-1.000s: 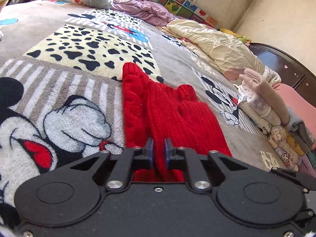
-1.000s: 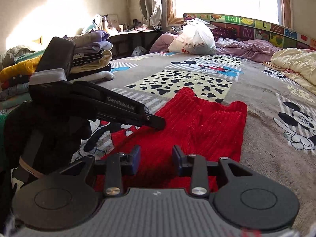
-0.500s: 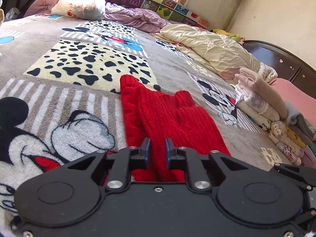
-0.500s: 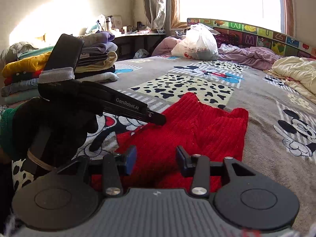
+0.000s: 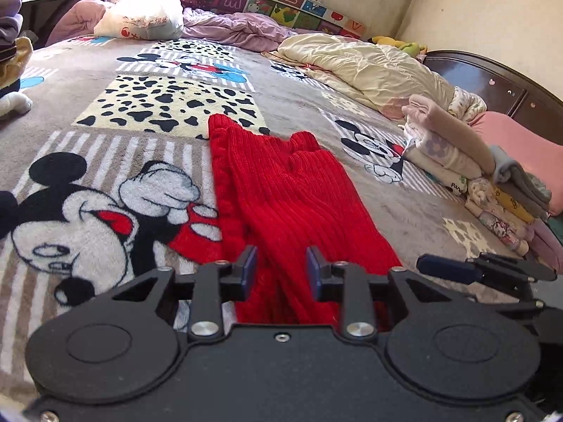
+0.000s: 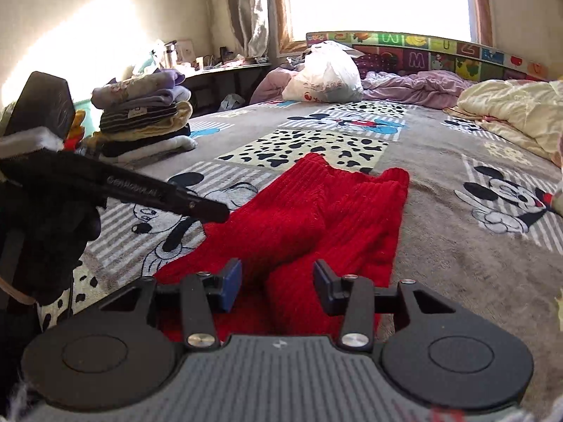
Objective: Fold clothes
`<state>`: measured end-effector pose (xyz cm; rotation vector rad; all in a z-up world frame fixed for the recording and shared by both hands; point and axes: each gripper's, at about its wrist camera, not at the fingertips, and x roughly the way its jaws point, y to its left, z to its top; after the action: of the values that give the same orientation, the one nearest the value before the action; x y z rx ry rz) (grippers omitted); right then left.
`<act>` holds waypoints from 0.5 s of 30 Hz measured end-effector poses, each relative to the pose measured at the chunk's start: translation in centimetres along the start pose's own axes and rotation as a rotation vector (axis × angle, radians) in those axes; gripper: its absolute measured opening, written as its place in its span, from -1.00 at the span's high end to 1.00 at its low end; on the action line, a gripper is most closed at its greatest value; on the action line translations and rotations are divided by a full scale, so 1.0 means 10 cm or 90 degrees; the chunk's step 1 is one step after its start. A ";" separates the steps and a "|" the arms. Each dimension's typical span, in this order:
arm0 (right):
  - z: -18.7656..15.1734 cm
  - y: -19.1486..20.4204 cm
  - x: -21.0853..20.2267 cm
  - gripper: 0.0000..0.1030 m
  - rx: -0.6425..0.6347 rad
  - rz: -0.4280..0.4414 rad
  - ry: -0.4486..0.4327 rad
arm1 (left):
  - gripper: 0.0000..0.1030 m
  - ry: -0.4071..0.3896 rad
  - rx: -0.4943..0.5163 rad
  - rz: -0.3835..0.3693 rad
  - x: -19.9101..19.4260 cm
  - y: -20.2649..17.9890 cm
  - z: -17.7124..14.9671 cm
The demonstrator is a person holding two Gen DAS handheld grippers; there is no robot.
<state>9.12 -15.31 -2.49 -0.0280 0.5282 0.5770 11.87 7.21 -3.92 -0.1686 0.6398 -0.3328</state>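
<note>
A red ribbed knit garment (image 5: 281,193) lies partly folded on the cartoon-print blanket (image 5: 105,183). It also shows in the right wrist view (image 6: 316,218). My left gripper (image 5: 281,272) is open, its blue pads either side of the garment's near edge, holding nothing. My right gripper (image 6: 278,286) is open over the near end of the garment, empty. The left gripper's body (image 6: 116,190) shows at the left of the right wrist view. The right gripper's tip (image 5: 447,269) shows at the lower right of the left wrist view.
A stack of folded clothes (image 5: 485,176) sits at the right on the bed. Another folded stack (image 6: 144,116) stands at the left. A cream quilt (image 5: 369,66), a purple blanket (image 5: 232,28) and a white plastic bag (image 5: 140,14) lie at the far end.
My left gripper opened and let go of the red garment. Both grippers pulled back a little. The right gripper's jaws widened.
</note>
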 end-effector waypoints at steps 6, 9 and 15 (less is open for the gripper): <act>-0.36 -0.15 -0.32 0.13 0.069 -0.029 -0.042 | 0.44 0.071 0.118 0.038 0.12 -0.27 -0.39; -0.47 -0.17 -0.27 0.26 0.081 -0.024 -0.013 | 0.45 0.043 0.124 0.034 0.01 -0.30 -0.41; -0.59 -0.13 -0.51 0.26 0.123 -0.023 -0.041 | 0.42 -0.023 -0.026 0.039 -0.32 -0.12 -0.43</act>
<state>3.44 -19.97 -5.33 0.1632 0.5173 0.4875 6.57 6.96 -5.19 -0.1929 0.6155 -0.2576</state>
